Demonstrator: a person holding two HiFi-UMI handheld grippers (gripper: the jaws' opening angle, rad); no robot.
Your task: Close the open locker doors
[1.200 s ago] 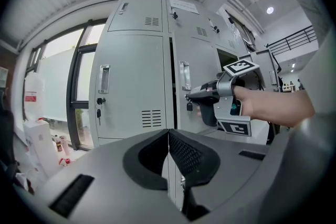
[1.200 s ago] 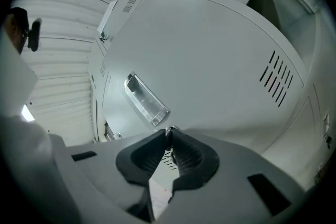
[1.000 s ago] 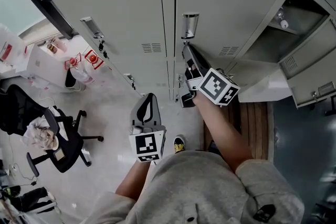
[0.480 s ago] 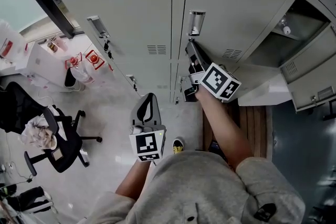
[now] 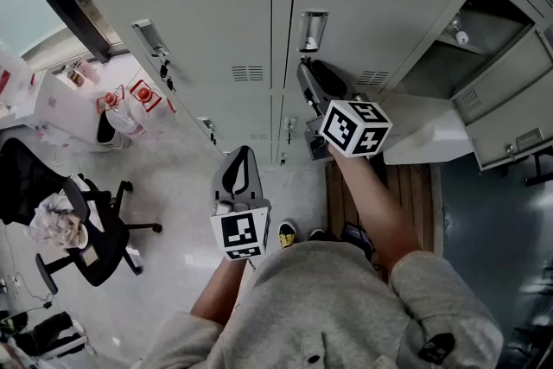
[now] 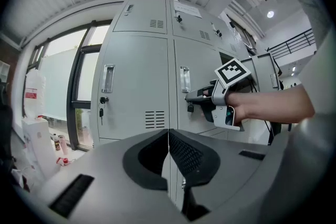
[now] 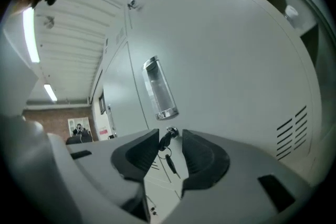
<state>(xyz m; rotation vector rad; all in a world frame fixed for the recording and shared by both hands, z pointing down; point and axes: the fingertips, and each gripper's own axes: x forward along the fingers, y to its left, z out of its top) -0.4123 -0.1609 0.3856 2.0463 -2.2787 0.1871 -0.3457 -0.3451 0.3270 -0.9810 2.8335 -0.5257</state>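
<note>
A row of pale grey lockers fills the head view. The middle door [image 5: 380, 4] lies flush, with a chrome handle [image 5: 312, 30] [image 7: 160, 89]. Just under that handle my right gripper [image 5: 304, 72] [image 7: 170, 136] points at the lock. Its jaws are opening, and a key [image 7: 168, 139] in the lock sits between them with a gap on each side. A second key dangles below on a ring. My left gripper [image 5: 242, 155] [image 6: 168, 132] hangs lower, away from the doors, shut and empty. At the right an open locker [image 5: 479, 30] shows its dark inside, its door [image 5: 510, 112] swung out.
The left locker door [image 5: 190, 4] is closed, with a handle [image 5: 149, 37] and keys under it. A black office chair [image 5: 95, 238], boxes and bags stand on the shiny floor at the left. A wooden strip [image 5: 415, 186] runs along the floor below the open locker.
The right gripper has turned a little at the middle door's lock and shifted slightly left in the head view. The left gripper has barely moved.
</note>
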